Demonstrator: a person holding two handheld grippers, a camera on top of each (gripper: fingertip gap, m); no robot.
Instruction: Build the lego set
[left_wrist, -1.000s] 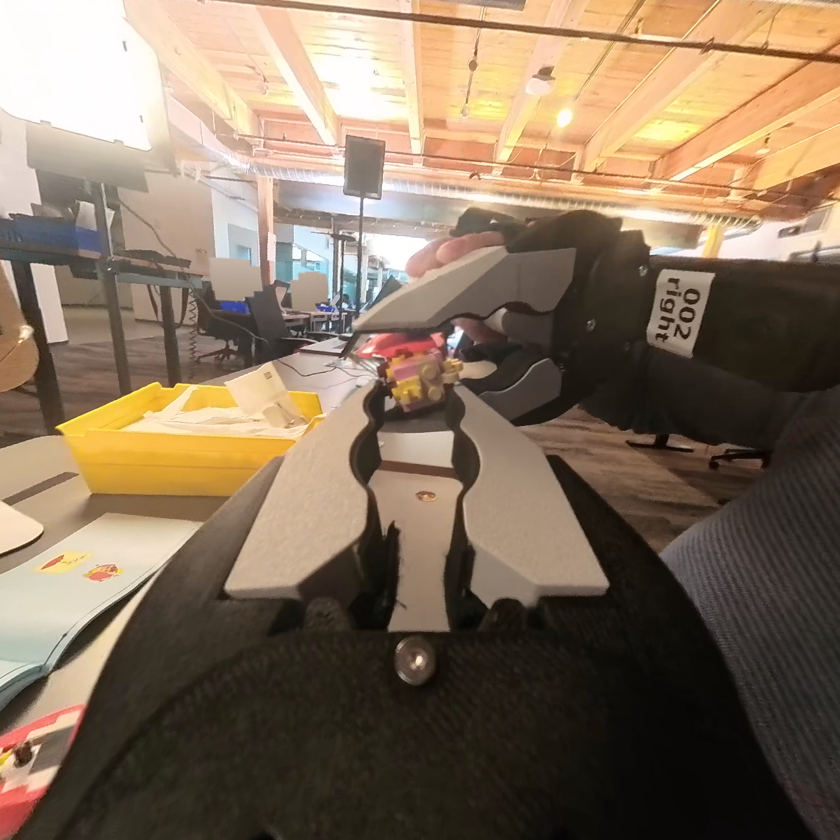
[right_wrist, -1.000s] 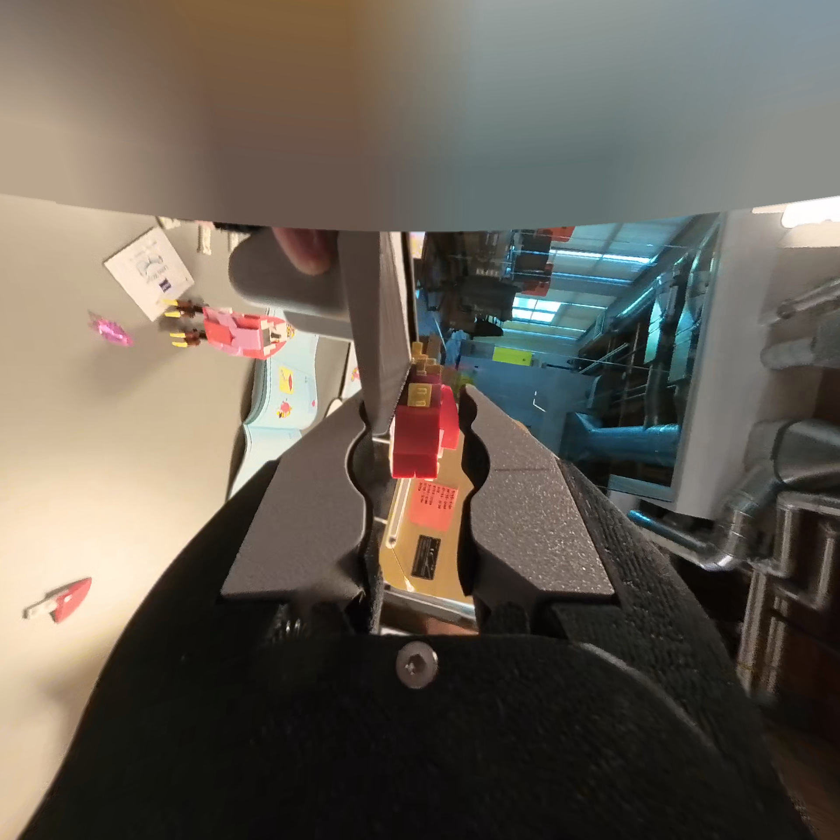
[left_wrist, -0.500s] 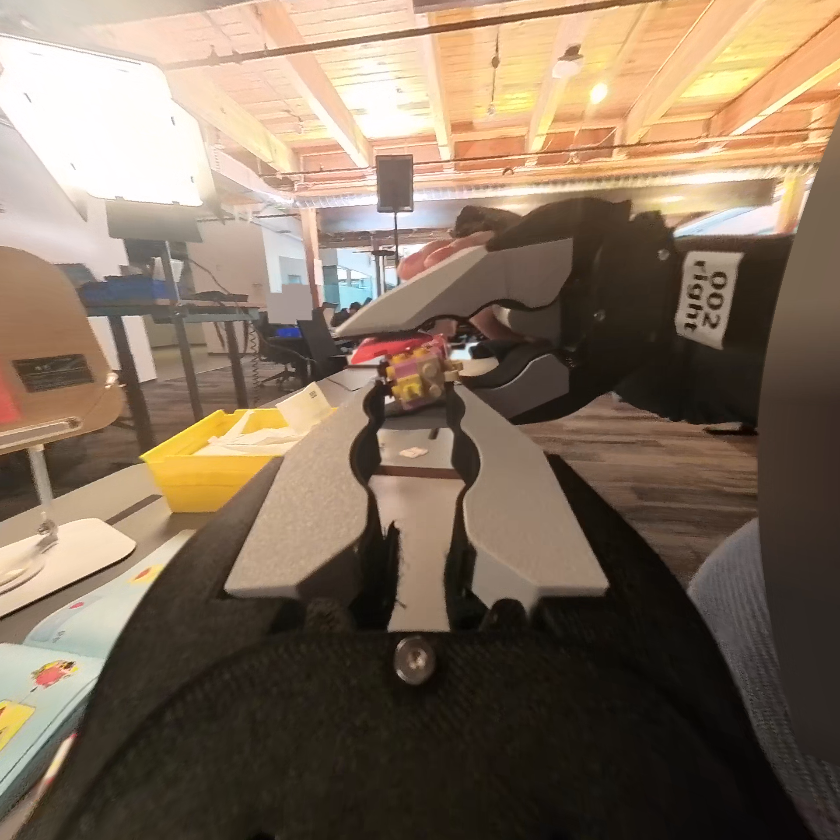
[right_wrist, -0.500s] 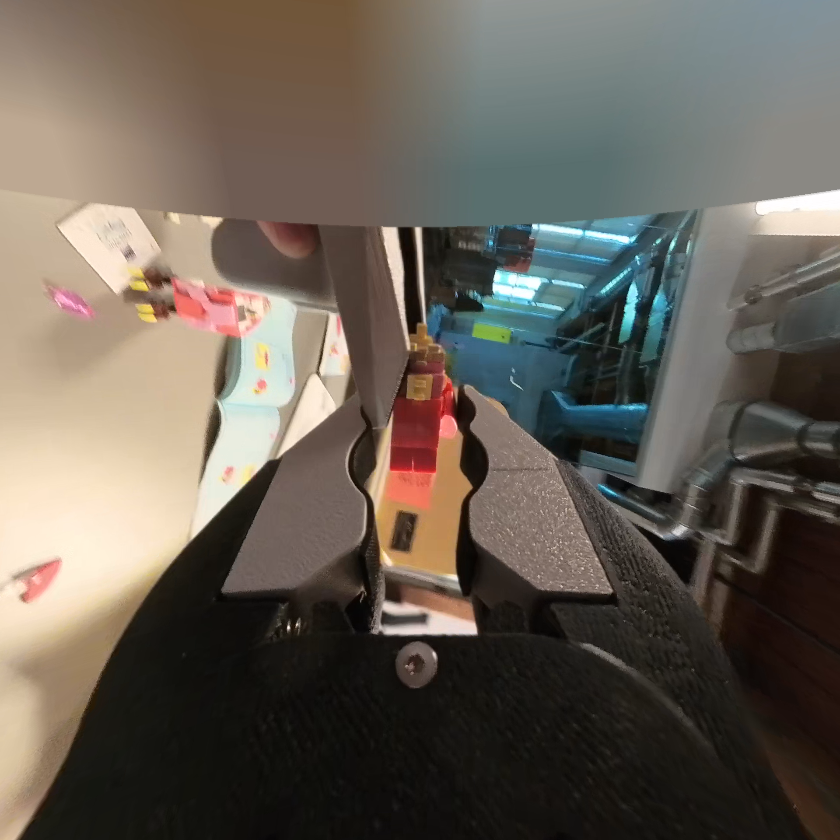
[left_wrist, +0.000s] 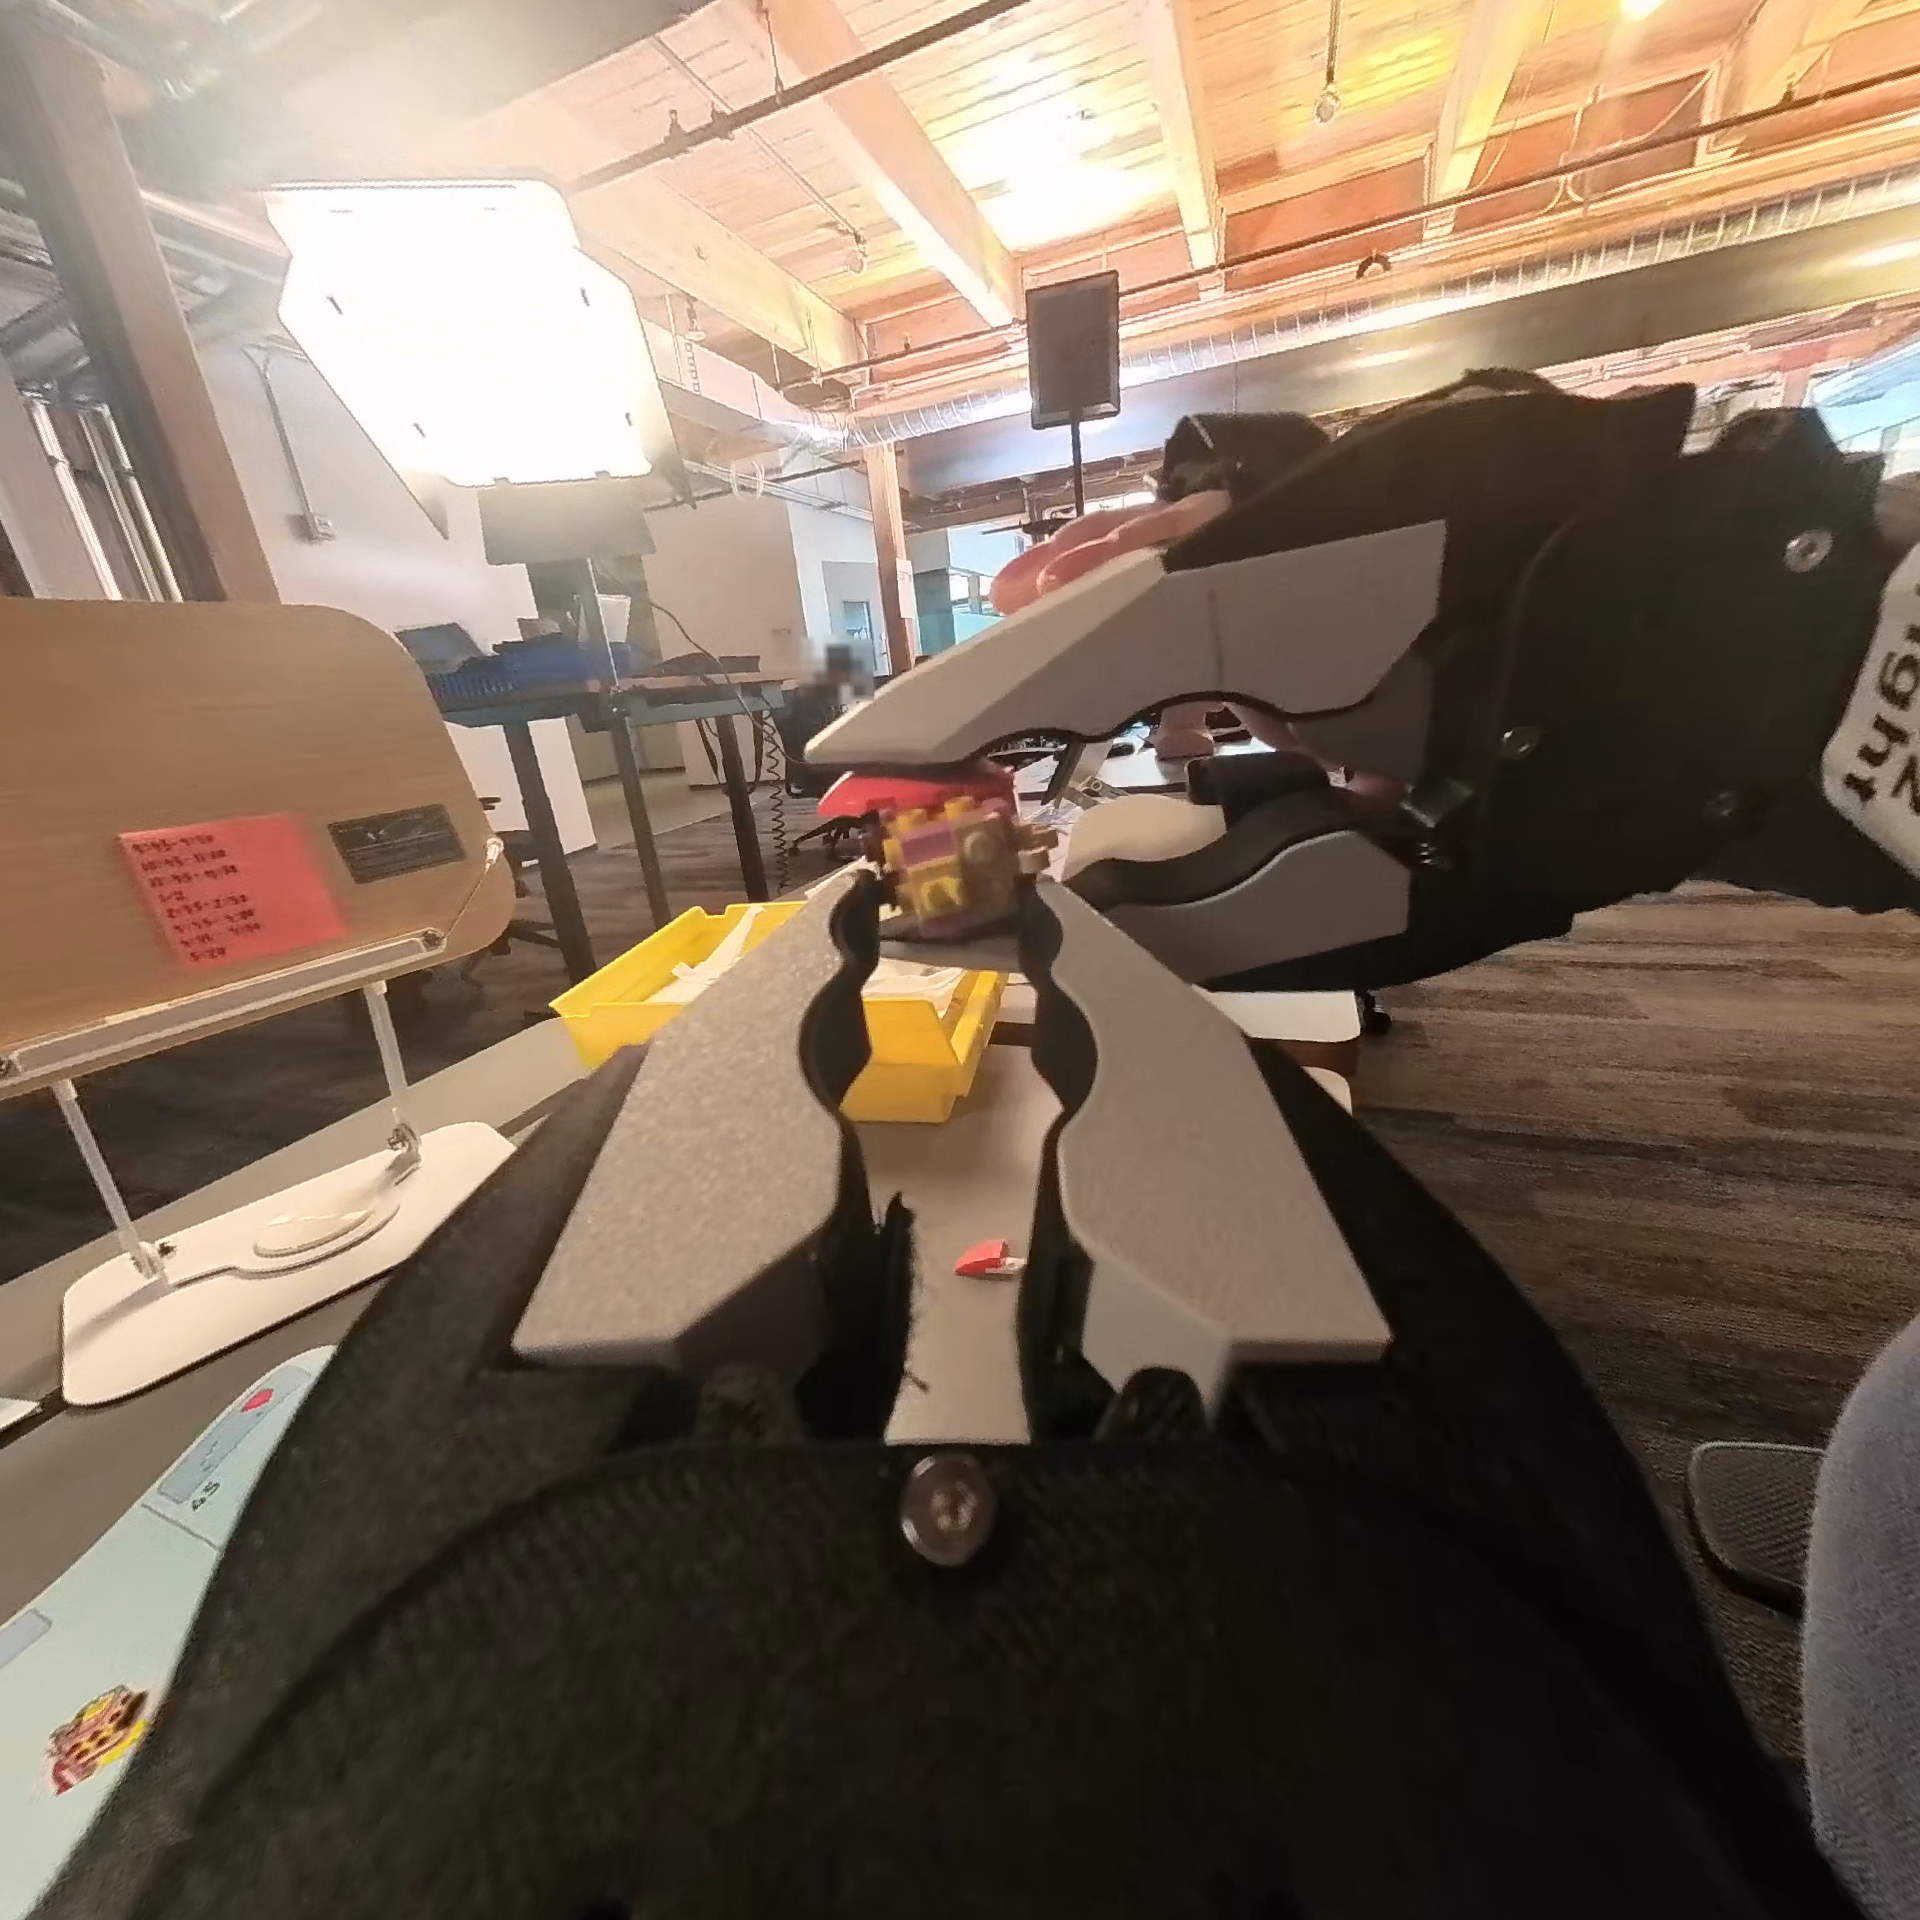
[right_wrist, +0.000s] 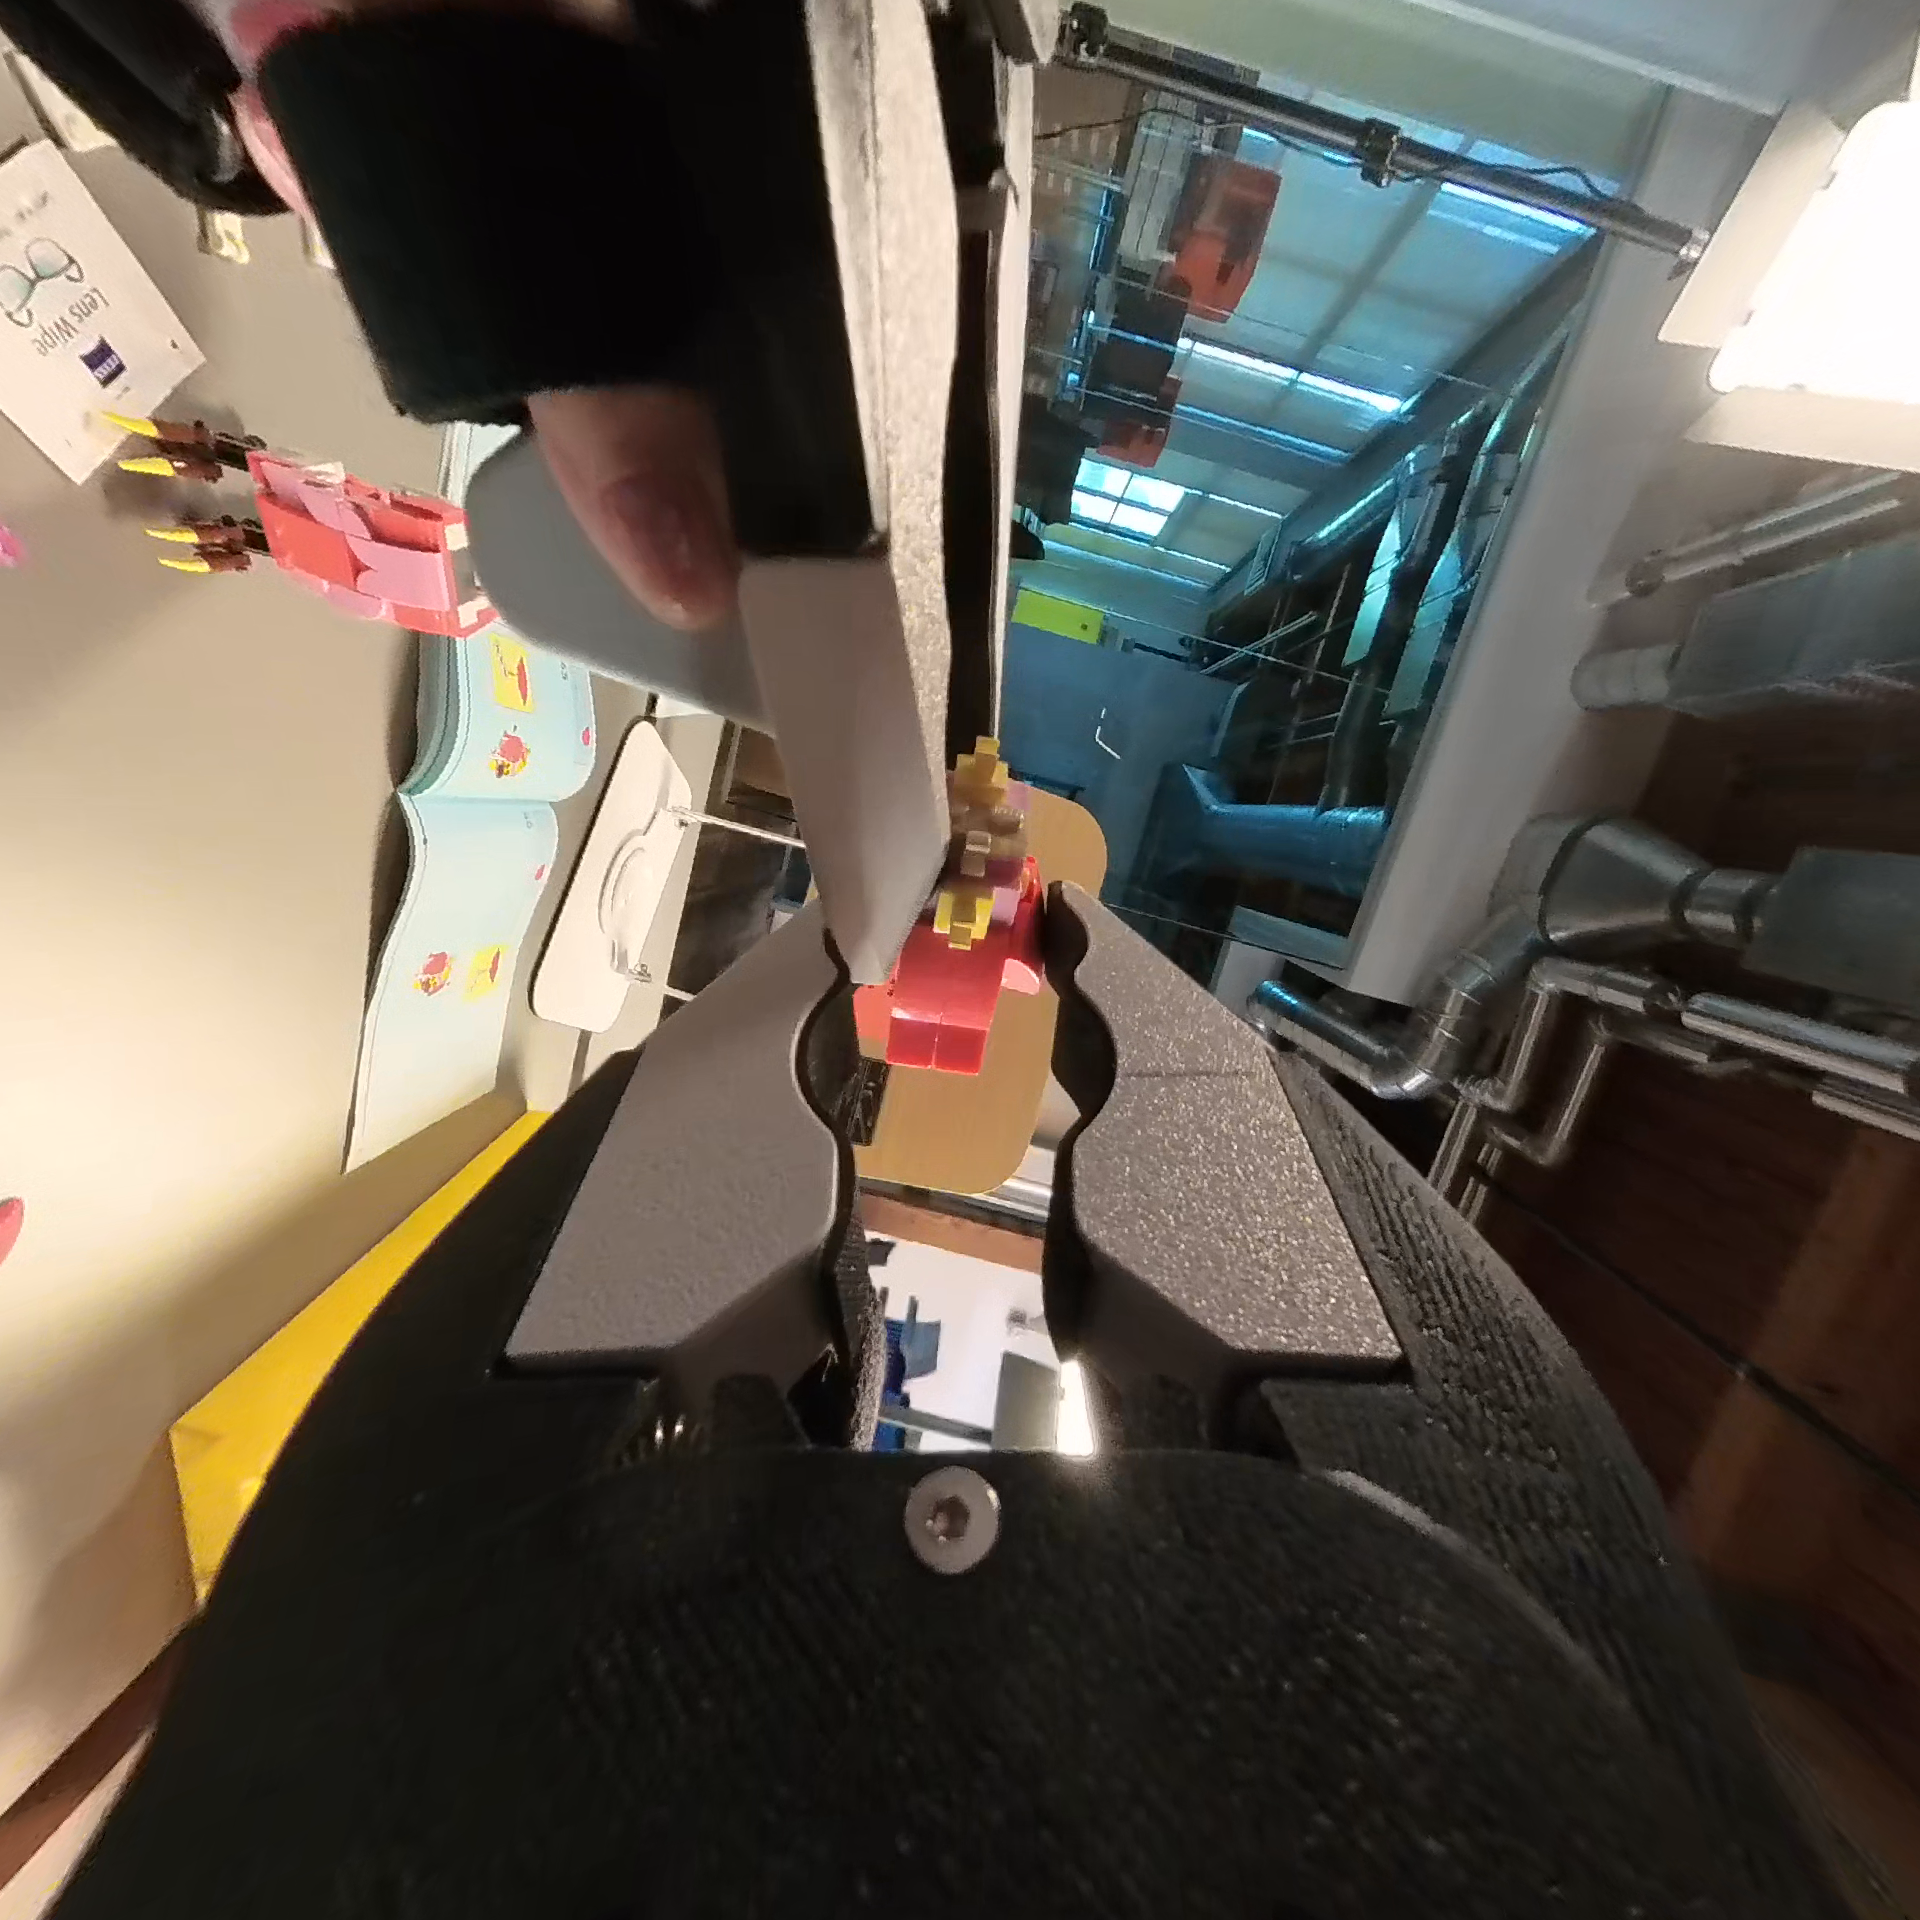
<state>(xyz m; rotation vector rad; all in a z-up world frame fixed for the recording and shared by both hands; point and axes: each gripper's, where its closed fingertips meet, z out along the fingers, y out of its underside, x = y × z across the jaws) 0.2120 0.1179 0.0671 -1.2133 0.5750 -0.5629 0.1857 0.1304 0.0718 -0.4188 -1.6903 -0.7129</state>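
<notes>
A small brick model hangs in the air between my two grippers. My left gripper (left_wrist: 951, 899) is shut on its yellow, purple and brown block (left_wrist: 951, 883). My right gripper (right_wrist: 945, 925) comes in from the right, turned on its side, and is shut on the model's red part (right_wrist: 940, 1003). In the left wrist view its upper finger (left_wrist: 1091, 665) lies on the red part (left_wrist: 914, 810) and its lower finger passes under the block. In the right wrist view the left gripper's finger (right_wrist: 873, 748) covers one side of the block (right_wrist: 987, 821).
A yellow bin (left_wrist: 904, 1049) with white papers stands on the grey table (left_wrist: 966, 1174). A wooden board on a white stand (left_wrist: 208, 790) is at the left, a light blue booklet (left_wrist: 104, 1558) near me, and a small red piece (left_wrist: 982, 1259) lies loose. A pink-red brick model (right_wrist: 353, 551) lies farther off. Only a small space, under 4 cm, lies between the two pairs of fingers.
Both grippers have swung together with the model held between them, and the wooden board has come into the left wrist view. Both grasps stay the same.
</notes>
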